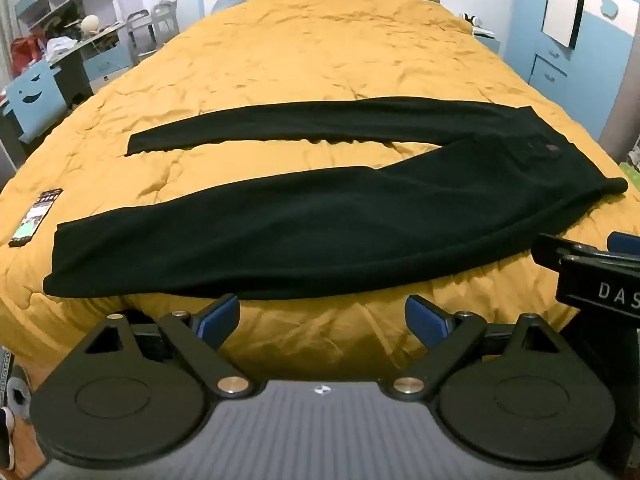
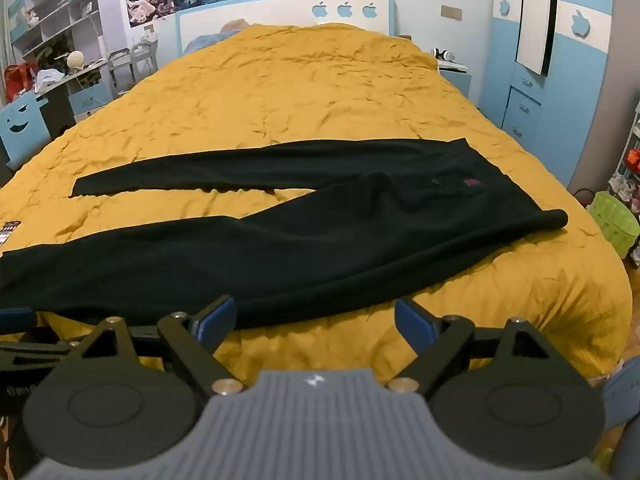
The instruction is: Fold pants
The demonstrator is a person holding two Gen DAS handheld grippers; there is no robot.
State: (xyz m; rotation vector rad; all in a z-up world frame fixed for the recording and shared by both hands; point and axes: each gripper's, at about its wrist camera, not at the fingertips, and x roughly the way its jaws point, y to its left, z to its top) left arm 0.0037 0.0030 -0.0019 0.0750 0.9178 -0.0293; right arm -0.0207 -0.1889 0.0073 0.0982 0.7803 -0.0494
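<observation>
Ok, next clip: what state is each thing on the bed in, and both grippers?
Black fabric pants: unfolded, flat, legs spread apart, waist to the right.
Mustard-yellow quilted bedspread: wrinkled, covering the bed.
Black smartphone: lying flat beside the nearer leg's cuff, screen lit.
Left gripper: open, empty, just short of the pants.
Right gripper: open, empty, at the pants' near edge.

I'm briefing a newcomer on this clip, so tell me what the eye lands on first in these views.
First come the black pants, spread flat across the near part of the mustard-yellow bedspread, legs apart and running left, waistband to the right. Next, the left gripper and right gripper fill the bottom of their views, jaws wide open and empty just short of the near trouser leg. A phone lies on the bedspread at the far left.
</observation>
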